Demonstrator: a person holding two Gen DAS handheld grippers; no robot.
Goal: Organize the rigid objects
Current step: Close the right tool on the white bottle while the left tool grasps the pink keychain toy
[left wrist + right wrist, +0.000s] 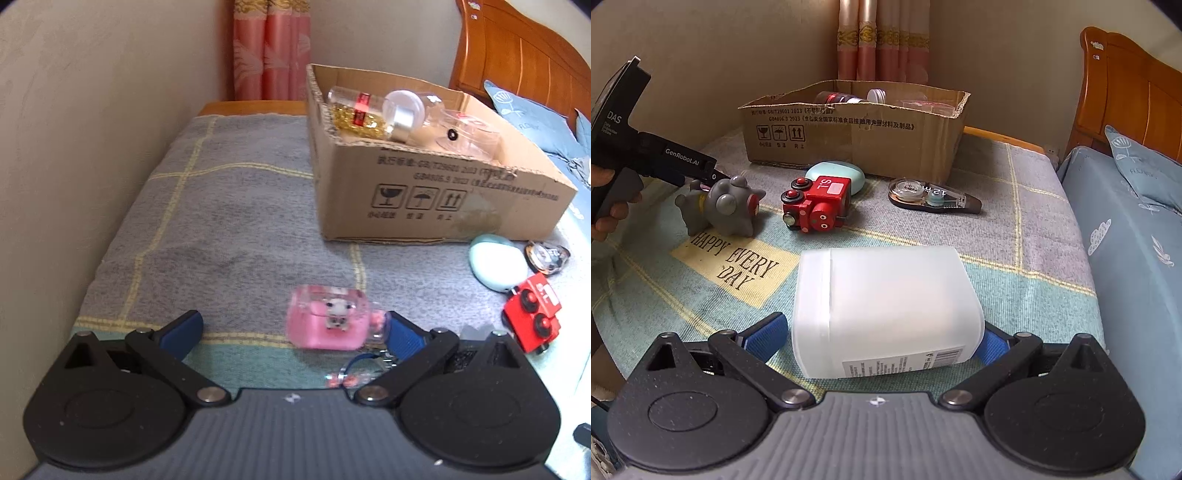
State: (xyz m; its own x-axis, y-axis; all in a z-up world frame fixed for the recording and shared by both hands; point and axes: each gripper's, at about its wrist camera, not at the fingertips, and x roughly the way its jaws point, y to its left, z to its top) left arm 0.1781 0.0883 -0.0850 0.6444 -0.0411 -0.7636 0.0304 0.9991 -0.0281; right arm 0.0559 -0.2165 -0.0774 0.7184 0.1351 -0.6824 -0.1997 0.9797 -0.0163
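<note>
Both grippers are spread wide and grip nothing. Our right gripper (pixel 882 338) brackets the white jar (pixel 886 310); its blue pads sit just beside the jar's two ends, and we cannot tell whether they touch it yet. Our left gripper (pixel 293 334) hovers low over the cloth (pixel 221 221), and a pink charm (pixel 327 321) lies between its pads, close to the right-hand one.

We judge the tidying partly done. The box (pixel 443 195) at the back of the cloth already holds a bottle of gold bits (pixel 354 114), a silver-capped jar (pixel 402 110) and some clear plastic tubs (pixel 469 136). Still out on the cloth are the white jar, the charm, a red train (pixel 816 206), a mint case (pixel 836 171), a tape dispenser (pixel 932 194) and a grey pig (pixel 720 206), so more than half of what we can see is left.

The white jar lies on its side, its long axis running across the right wrist view, roughly parallel to the box front. Its lid end points left, its base right, with the printed label turned towards us. Our pads thus line up with the jar's ends rather than its flanks. The charm lies flat, its beaded strap trailing back towards the left gripper.
</note>
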